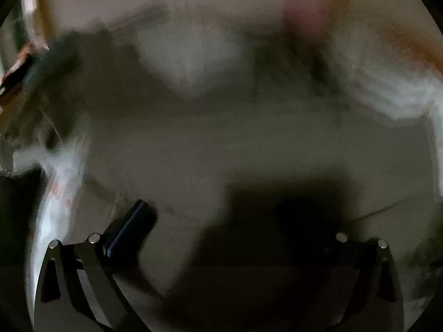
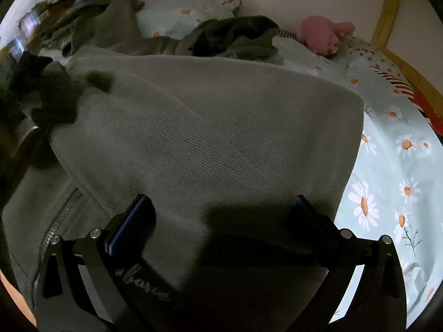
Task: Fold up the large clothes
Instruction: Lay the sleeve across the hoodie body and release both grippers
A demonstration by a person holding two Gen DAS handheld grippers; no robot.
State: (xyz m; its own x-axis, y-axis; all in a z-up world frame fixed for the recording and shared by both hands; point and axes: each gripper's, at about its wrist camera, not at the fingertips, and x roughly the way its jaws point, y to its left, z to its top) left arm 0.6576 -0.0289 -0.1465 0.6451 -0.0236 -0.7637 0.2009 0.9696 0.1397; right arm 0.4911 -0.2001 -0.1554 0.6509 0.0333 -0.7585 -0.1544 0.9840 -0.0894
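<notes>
A large grey sweatshirt (image 2: 221, 127) lies on the bed with one side folded over in a slanted flap; its zipper edge (image 2: 59, 221) shows at the lower left. My right gripper (image 2: 220, 215) hovers just over the grey cloth, jaws wide open, nothing between the blue-padded fingers (image 2: 130, 221). The left wrist view is heavily blurred. In it the grey garment (image 1: 221, 152) fills the middle. My left gripper (image 1: 227, 227) stands open, one finger (image 1: 133, 227) far to the left and the other lost in dark shadow, no cloth pinched.
The bed carries a pale daisy-print sheet (image 2: 387, 179) along the right. A pile of dark green and grey clothes (image 2: 235, 38) lies at the back, with a pink plush toy (image 2: 321, 36) near the wall. A yellow wooden frame (image 2: 387, 8) runs behind the bed.
</notes>
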